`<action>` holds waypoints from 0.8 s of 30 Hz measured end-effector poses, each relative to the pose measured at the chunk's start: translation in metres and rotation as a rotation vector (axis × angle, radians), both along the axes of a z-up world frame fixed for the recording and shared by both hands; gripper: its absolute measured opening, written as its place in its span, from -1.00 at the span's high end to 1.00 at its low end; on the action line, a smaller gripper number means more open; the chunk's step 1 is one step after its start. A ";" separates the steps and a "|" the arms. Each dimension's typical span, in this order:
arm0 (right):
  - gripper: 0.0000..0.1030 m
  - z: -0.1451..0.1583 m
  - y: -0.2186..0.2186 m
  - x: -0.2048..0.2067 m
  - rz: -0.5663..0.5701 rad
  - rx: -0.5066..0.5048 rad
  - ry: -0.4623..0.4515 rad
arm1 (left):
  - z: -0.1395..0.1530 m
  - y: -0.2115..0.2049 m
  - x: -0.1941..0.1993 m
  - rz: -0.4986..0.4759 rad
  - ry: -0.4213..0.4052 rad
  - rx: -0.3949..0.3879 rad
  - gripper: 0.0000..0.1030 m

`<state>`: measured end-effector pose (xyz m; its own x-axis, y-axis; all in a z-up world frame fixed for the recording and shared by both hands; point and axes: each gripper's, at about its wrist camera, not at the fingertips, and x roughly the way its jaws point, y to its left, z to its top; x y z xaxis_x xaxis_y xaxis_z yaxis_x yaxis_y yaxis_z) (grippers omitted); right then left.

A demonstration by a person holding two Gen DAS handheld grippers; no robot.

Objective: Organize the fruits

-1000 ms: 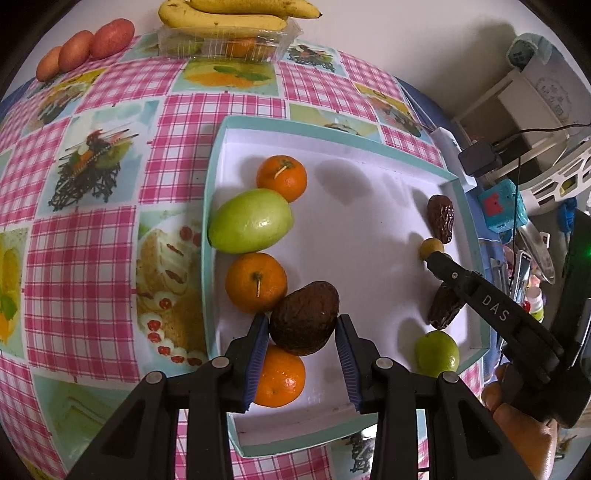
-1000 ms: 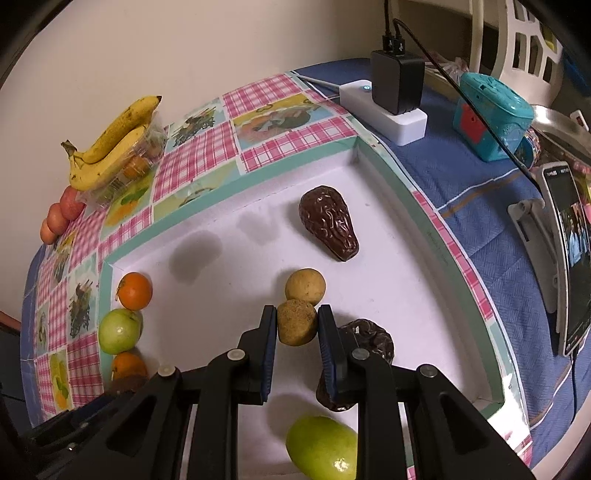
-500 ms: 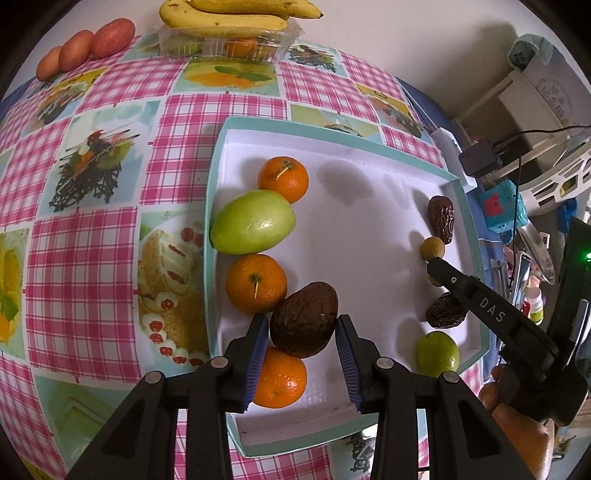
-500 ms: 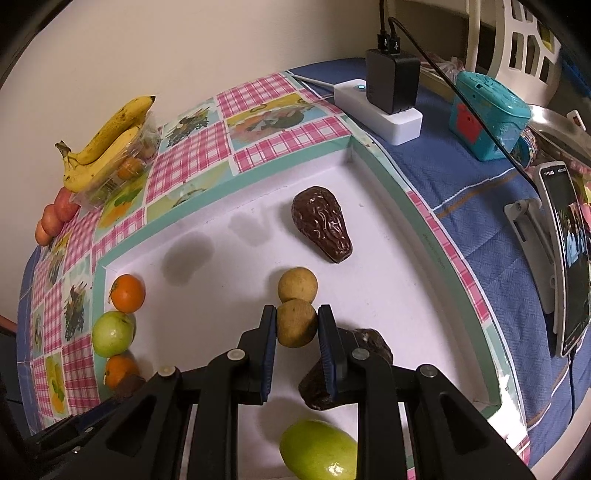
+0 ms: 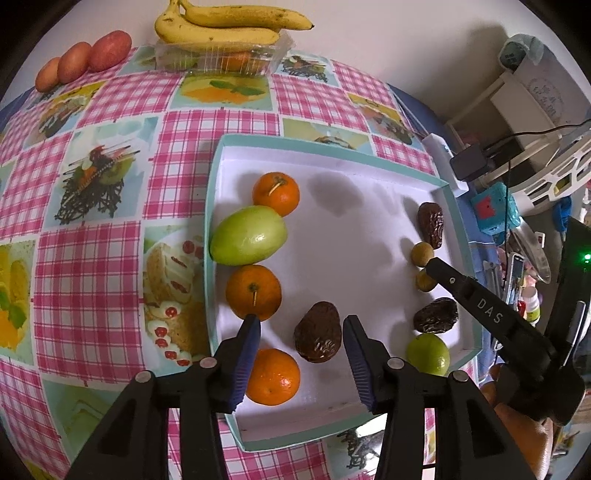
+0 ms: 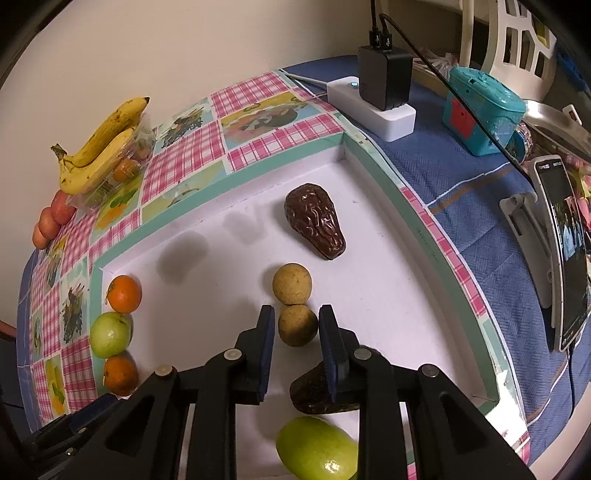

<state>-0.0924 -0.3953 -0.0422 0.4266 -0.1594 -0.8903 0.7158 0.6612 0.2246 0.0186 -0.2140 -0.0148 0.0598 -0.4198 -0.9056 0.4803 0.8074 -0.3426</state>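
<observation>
A white tray with a teal rim (image 5: 325,142) holds the fruit. My left gripper (image 5: 301,326) is open and its jaws are opening. A dark brown avocado-like fruit (image 5: 318,332) lies on the tray floor between them, clear of both pads. Three oranges (image 5: 253,291) and a green fruit (image 5: 248,235) line the tray's left side. My right gripper (image 6: 297,314) is shut on a small tan round fruit (image 6: 297,325), which sits beside a second one (image 6: 291,283). A wrinkled dark fruit (image 6: 314,225) lies beyond them, and another (image 6: 314,398) is partly hidden under the right finger.
Bananas (image 5: 229,26) rest on a clear plastic box at the far edge, with three reddish fruits (image 5: 85,59) to their left. A small green fruit (image 5: 428,353) lies in the tray's near right corner. Right of the tray are a power strip (image 6: 373,103), a teal box (image 6: 480,110) and a phone (image 6: 565,251).
The left jaws have spread away from the dark brown fruit, which now lies free on the tray. The right gripper stays closed on the small tan fruit.
</observation>
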 end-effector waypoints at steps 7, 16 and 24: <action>0.52 0.010 0.001 -0.001 0.003 -0.020 -0.015 | 0.013 0.007 0.003 0.018 0.006 -0.036 -0.02; 0.52 0.011 0.007 0.003 0.024 -0.018 -0.019 | 0.029 0.030 0.020 0.098 -0.048 -0.039 -0.07; 0.52 0.017 0.016 0.007 0.049 -0.034 -0.025 | 0.025 0.059 0.039 0.219 -0.089 0.050 -0.29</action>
